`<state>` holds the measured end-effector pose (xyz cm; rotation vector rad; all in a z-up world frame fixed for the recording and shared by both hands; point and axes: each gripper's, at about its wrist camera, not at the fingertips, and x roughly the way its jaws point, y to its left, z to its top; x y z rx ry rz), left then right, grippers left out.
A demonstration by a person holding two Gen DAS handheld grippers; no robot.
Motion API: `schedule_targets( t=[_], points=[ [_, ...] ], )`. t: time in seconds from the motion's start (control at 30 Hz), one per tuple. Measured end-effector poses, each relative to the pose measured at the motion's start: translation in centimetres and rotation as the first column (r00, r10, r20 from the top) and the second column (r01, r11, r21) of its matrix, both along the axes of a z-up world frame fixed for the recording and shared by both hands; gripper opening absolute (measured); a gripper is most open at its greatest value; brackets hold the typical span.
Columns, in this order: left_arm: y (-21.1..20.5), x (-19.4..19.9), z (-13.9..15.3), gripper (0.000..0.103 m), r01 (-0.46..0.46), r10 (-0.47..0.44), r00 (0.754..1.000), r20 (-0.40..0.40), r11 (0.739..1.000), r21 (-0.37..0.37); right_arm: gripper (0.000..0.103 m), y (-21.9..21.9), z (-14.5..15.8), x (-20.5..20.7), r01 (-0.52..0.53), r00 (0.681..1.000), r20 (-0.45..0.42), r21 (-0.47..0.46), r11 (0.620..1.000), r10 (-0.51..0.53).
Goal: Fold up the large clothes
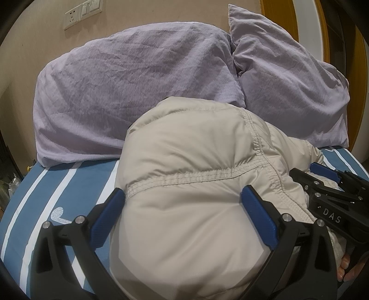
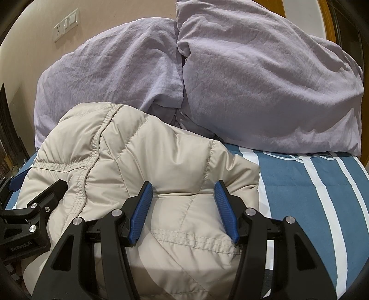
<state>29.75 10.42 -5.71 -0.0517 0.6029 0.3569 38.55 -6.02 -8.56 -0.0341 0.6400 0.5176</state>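
Left hand-held gripper (image 1: 182,203) & right hand-held gripper (image 2: 183,203) both straddle the bundled beige puffer jacket (image 2: 161,161) w/ jaws spread wide, prob. to steady the bulky fold on the bed (image 2: 299,184) ahead of the pillows (image 2: 253,80).

My left gripper (image 1: 182,203) has its two blue pads spread wide, and the beige padded jacket (image 1: 184,161) bulges up between them, touching both pads. The jacket lies bunched on the striped blue and white bedsheet (image 1: 53,184). At the near right my right gripper (image 1: 327,182) rests against the edge of the jacket; I cannot tell how its jaws stand. Far behind, two lilac pillows (image 1: 129,80) lean on the beige wall, where a white socket plate (image 1: 83,13) sits at the far left.
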Motion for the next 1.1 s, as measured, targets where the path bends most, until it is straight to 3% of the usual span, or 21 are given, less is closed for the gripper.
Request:
schedule_targets(
  t=[0.6,0.7,0.77,0.83,0.93,1.1],
  points=[
    [0.2,-0.3,0.3,0.101,-0.011,0.011,1.0,-0.007,1.0,-0.008,0.061,-0.4,0.3,-0.6,0.006,1.0,-0.016,-0.008,1.0,-0.006],
    [0.7,-1.8,0.6,0.101,-0.02,0.02,1.0,-0.005,0.997,-0.069,0.068,-1.6,0.9,-1.8,0.009,1.0,-0.024,-0.006,1.0,-0.009],
    [0.5,-2.9,0.8,0.101,-0.025,0.024,1.0,-0.006,0.995,-0.1,0.082,-2.7,1.3,-2.9,0.011,1.0,-0.029,-0.012,1.0,-0.012],
    [0.2,-4.6,1.4,0.101,-0.015,0.013,1.0,-0.01,0.992,-0.126,0.084,-4.0,1.5,-3.7,0.013,0.998,-0.058,-0.012,1.0,-0.014],
    [-1.1,-7.3,2.4,0.101,0.011,-0.013,1.0,-0.021,0.994,-0.11,0.087,-6.6,1.9,-5.6,0.021,0.995,-0.101,-0.007,1.0,-0.022],
    [-3.7,-12.3,3.3,0.101,0.059,-0.061,0.997,-0.039,0.996,-0.063,0.099,-9.8,2.7,-10.0,0.004,0.988,-0.155,-0.02,1.0,-0.007]
  ],
)
